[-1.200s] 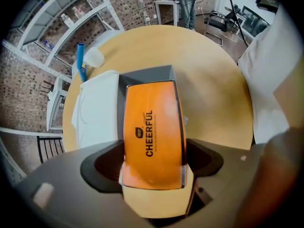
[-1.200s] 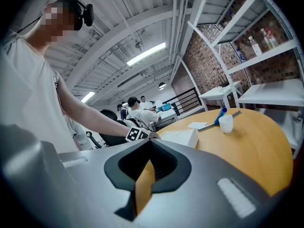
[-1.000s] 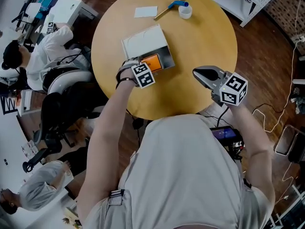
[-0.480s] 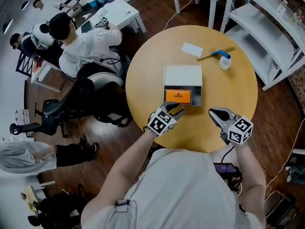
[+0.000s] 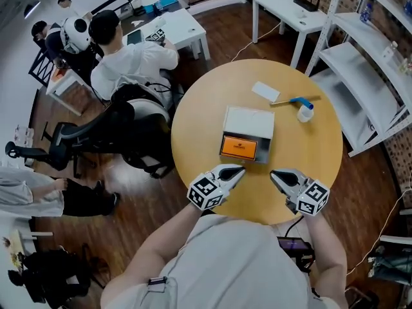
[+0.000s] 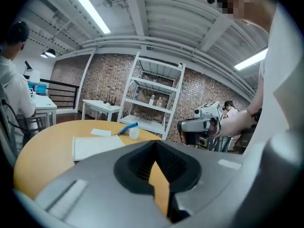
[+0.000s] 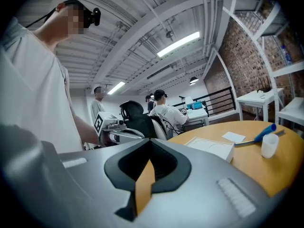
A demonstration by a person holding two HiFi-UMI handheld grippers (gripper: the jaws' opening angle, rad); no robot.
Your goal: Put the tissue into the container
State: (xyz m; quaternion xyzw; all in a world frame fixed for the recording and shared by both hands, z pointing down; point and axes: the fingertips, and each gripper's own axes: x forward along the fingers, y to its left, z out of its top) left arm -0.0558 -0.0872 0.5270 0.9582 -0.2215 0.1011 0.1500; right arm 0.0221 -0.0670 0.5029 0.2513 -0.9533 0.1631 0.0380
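Note:
A white box lies in the middle of the round wooden table, with an orange pack in its near part. A flat white tissue lies beyond the box, on the far side. My left gripper is at the table's near edge, apart from the box, shut with nothing in it. My right gripper hangs beside it, also shut and empty. The left gripper view shows the left gripper, the box and the tissue. The right gripper view shows the right gripper and the box.
A blue-handled tool and a small white cup lie at the table's far right. White shelving stands to the right. A seated person and a black office chair are close on the left.
My left gripper has drawn back from the orange pack in the box to the table's near edge, and its jaws have closed. The head view has swung, so the table sits differently in frame.

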